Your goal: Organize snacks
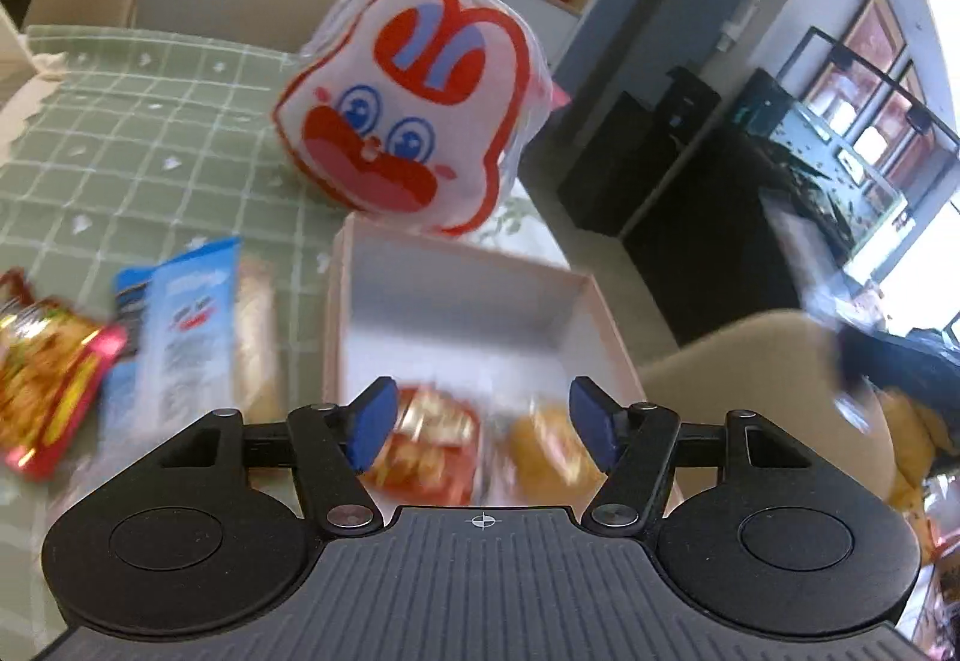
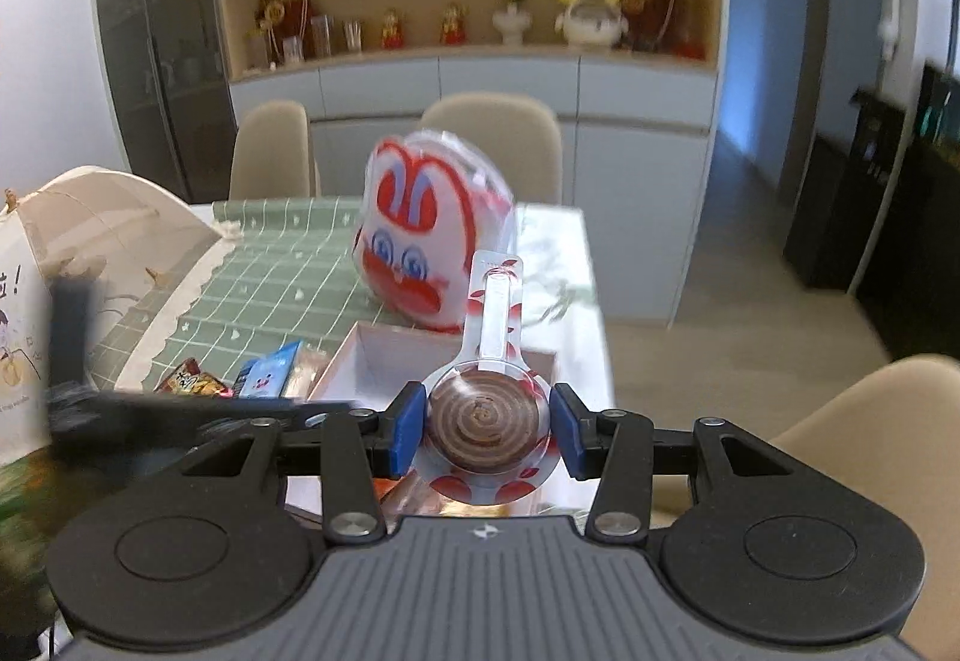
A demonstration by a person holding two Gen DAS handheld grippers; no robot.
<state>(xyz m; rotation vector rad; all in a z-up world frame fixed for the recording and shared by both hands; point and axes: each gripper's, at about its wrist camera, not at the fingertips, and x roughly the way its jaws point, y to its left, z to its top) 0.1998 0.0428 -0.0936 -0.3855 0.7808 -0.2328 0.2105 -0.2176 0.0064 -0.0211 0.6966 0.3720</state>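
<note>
Gripping a wrapped chocolate swirl lollipop (image 2: 485,424), the right gripper (image 2: 489,436) is closed on the round head, with one blue pad pressed to each side of the clear, red-spotted wrapper and the stick pointing forward, away from the fingers (image 2: 405,436). Ahead of those fingers and below them, a pale open box (image 2: 384,355) is seen on the tabletop (image 2: 282,277), which is covered with a green checked cloth. Beyond the box, a white and red rabbit-face bag (image 2: 429,247) is stood upright. To the left of the box, loose snack packets (image 2: 264,376) are laid beside its wall.

The left gripper (image 1: 483,424) is held open with nothing between its blue fingers (image 1: 372,421). Just past them, inside the near end of the box (image 1: 456,301), what appear to be a red packet (image 1: 432,445) and a yellow-orange packet (image 1: 549,451) are seen, though motion blur leaves them unclear. To the left of the fingers, outside the box, a blue packet (image 1: 174,319) and a red and yellow packet (image 1: 48,385) are laid on the cloth. The rabbit-face bag (image 1: 414,102) is placed behind the far wall of the box.
</note>
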